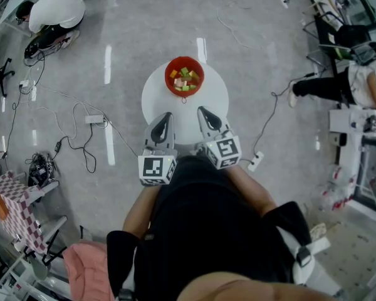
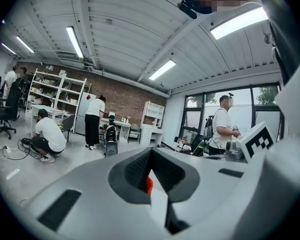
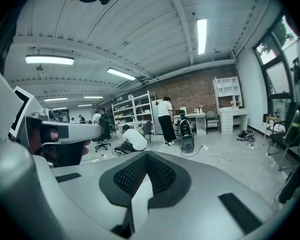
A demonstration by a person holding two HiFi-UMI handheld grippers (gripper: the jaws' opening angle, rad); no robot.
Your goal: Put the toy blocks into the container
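Head view: toy blocks [image 1: 184,80] piled in red container [image 1: 168,77] on round white surface [image 1: 156,102]. Left claw [image 1: 167,115], right claw [image 1: 202,110] both pressed together, empty, parked at near edge. Blocks likely light, rigid, slick; pinch flat opposite faces.

floor [image 1: 131,36]: grey, cables [image 1: 81,137] | wall [image 3: 195,91]: brick | shelves [image 3: 132,109]: white | ceiling [image 2: 125,29]: strip lights [image 2: 75,41]
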